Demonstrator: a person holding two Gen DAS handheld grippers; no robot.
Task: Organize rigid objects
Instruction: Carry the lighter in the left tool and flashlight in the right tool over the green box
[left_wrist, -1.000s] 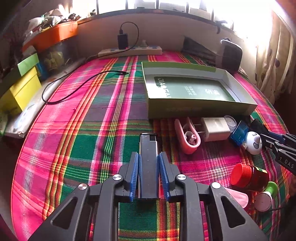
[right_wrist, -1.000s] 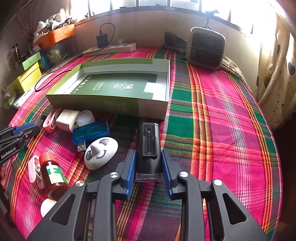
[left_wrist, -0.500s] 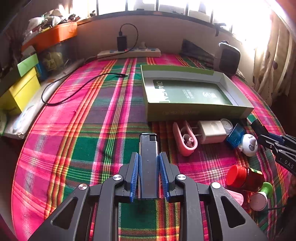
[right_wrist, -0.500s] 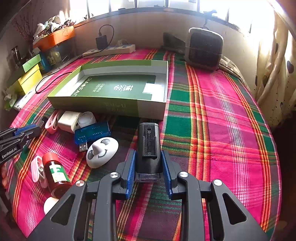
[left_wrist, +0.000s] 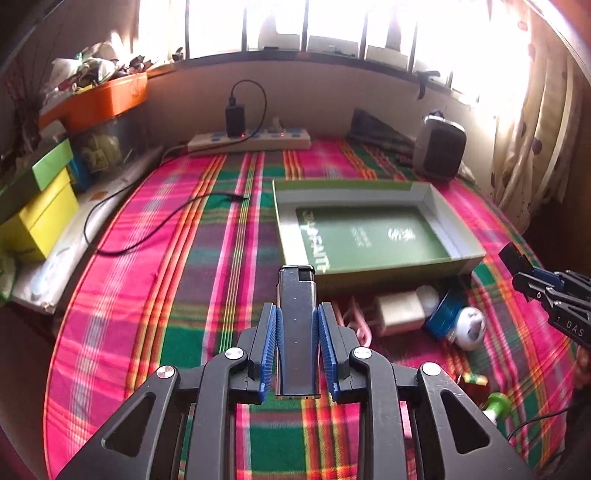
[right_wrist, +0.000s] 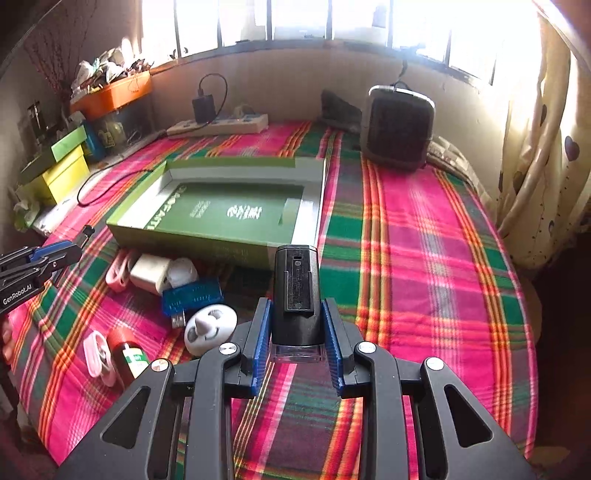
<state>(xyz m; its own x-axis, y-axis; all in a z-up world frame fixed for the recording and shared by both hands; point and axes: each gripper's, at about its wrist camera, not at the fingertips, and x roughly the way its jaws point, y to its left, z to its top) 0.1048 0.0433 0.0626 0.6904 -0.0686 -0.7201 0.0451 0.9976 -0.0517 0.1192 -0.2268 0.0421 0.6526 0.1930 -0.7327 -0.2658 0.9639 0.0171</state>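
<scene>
My left gripper (left_wrist: 297, 314) is shut on a slim black lighter (left_wrist: 296, 317), held above the plaid cloth. A wider black lighter with a clear base (right_wrist: 296, 295) sits between the pads of my right gripper (right_wrist: 296, 312), which is shut on it, also lifted off the cloth. An open green box (left_wrist: 373, 236) (right_wrist: 229, 214) lies ahead of both. In front of it are a white charger (left_wrist: 400, 314) (right_wrist: 151, 273), a blue USB device (right_wrist: 192, 295), a white smiley-face item (right_wrist: 210, 326), a pink case (right_wrist: 118, 271) and a red-capped bottle (right_wrist: 127, 356).
A power strip (left_wrist: 251, 140) with a black cable lies at the back. A dark heater-like box (right_wrist: 399, 129) stands back right. Yellow and green boxes (left_wrist: 37, 214) and an orange tray (left_wrist: 99, 99) line the left side. A curtain (right_wrist: 546, 147) hangs at the right.
Both grippers have risen with their lighters, and the table items look smaller and farther below. Both grips are unchanged.
</scene>
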